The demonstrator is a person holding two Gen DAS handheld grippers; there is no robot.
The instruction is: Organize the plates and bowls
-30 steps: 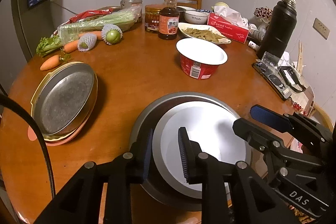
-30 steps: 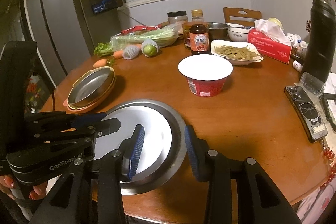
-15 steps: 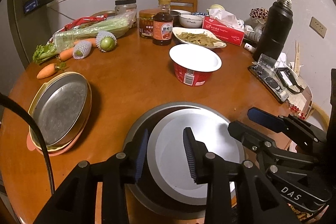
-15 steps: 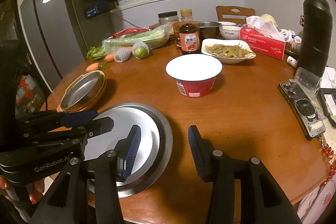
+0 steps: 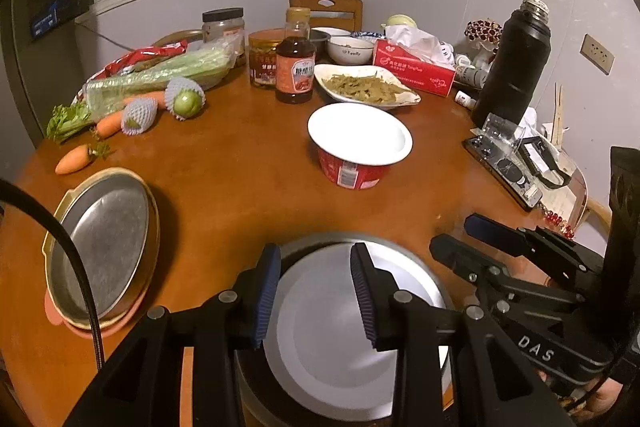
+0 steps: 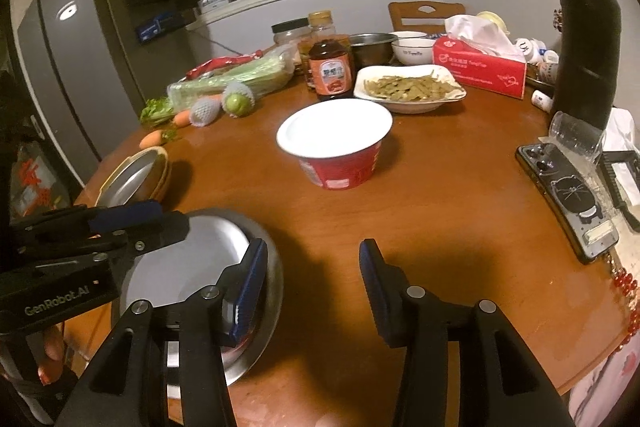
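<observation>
A white plate (image 5: 340, 347) lies inside a wider grey metal plate (image 5: 316, 242) at the table's near edge. My left gripper (image 5: 314, 267) hovers over this stack, jaws apart, pads touching nothing. My right gripper (image 6: 312, 251) is open too; its left finger (image 6: 252, 279) hangs over the grey plate's rim (image 6: 272, 291), and bare wood shows between the jaws. A second stack, a metal pan on yellow and pink dishes (image 5: 100, 239), sits at the left. A red bowl with a white lid (image 5: 360, 143) stands mid-table.
Further back are a dish of green beans (image 5: 366, 87), a small white bowl (image 5: 350, 49), a sauce bottle (image 5: 295, 67), jars, carrots and celery (image 5: 160, 75). A black flask (image 5: 514, 67), tissue box (image 5: 412, 69) and phone (image 6: 568, 199) crowd the right. The table edge (image 6: 592, 359) curves close.
Both grippers' jaws have spread wider. The left drew back and rose a little over the plates. The right shifted rightward, so the plate stack now lies under its left finger only.
</observation>
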